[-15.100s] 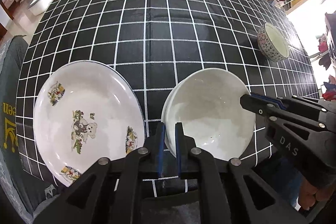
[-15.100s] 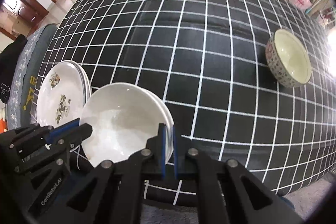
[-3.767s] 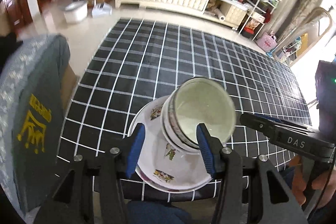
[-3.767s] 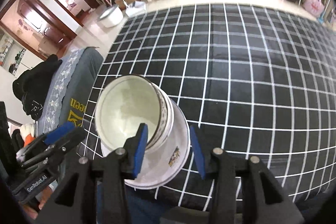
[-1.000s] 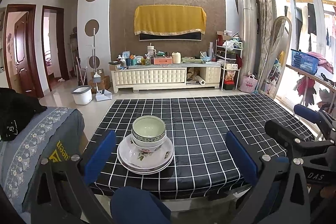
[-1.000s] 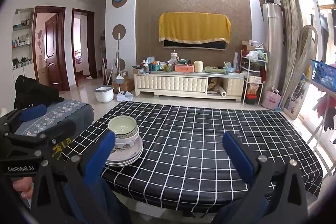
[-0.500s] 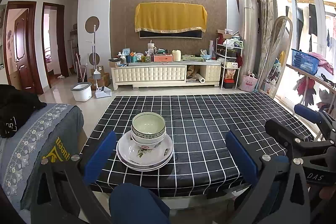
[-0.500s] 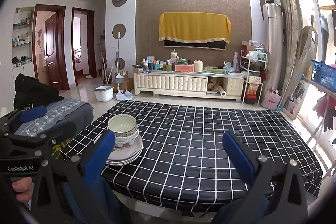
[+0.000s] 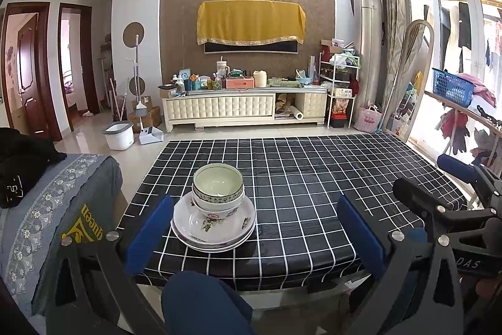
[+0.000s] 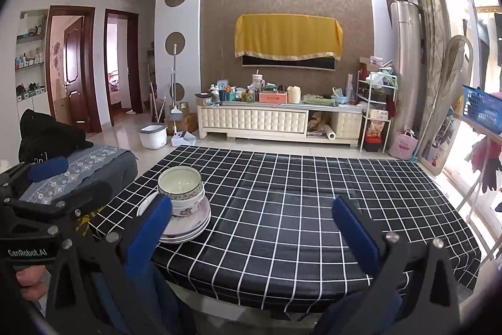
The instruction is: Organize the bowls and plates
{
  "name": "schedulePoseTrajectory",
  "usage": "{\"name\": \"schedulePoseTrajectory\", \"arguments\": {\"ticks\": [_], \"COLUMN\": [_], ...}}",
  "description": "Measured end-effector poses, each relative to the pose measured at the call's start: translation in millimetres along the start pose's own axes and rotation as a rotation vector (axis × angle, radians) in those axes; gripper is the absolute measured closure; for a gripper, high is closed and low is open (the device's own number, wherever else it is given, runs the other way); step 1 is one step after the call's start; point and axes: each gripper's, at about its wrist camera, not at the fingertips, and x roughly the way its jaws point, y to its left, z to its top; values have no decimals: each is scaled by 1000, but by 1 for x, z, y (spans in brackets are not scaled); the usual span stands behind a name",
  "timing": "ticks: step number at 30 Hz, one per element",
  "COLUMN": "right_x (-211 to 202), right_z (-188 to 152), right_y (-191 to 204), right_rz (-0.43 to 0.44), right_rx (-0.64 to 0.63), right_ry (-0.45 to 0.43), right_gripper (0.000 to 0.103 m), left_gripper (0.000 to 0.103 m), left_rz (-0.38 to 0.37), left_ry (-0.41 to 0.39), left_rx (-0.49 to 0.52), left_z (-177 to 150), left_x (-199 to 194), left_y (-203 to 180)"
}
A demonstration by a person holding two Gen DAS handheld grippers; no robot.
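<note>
Bowls (image 9: 218,189) nested on stacked plates (image 9: 213,223) near the table (image 9: 313,193) front-left corner, one compact pile suggesting sorting is done, so left gripper (image 9: 254,236) and right gripper (image 10: 251,229) hang spread wide, empty, well back from it.

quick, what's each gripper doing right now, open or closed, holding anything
Left gripper: open, holding nothing.
Right gripper: open, holding nothing.
</note>
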Motion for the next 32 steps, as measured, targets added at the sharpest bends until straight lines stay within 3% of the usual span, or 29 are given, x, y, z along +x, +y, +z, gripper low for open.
{"name": "schedulePoseTrajectory", "arguments": {"ticks": [18,32], "right_x": [0,2], "right_z": [-2,-2], "right_y": [-2,-2], "right_rz": [-11,-12], "right_rx": [-7,-7], "right_ry": [-1,3], "right_gripper": [0,0], "left_gripper": [0,0], "left_rz": [17,-10], "left_ry": [18,6], "left_rx": [-11,-4], "left_z": [-3,-5], "left_x": [3,1], "left_y": [3,-1]}}
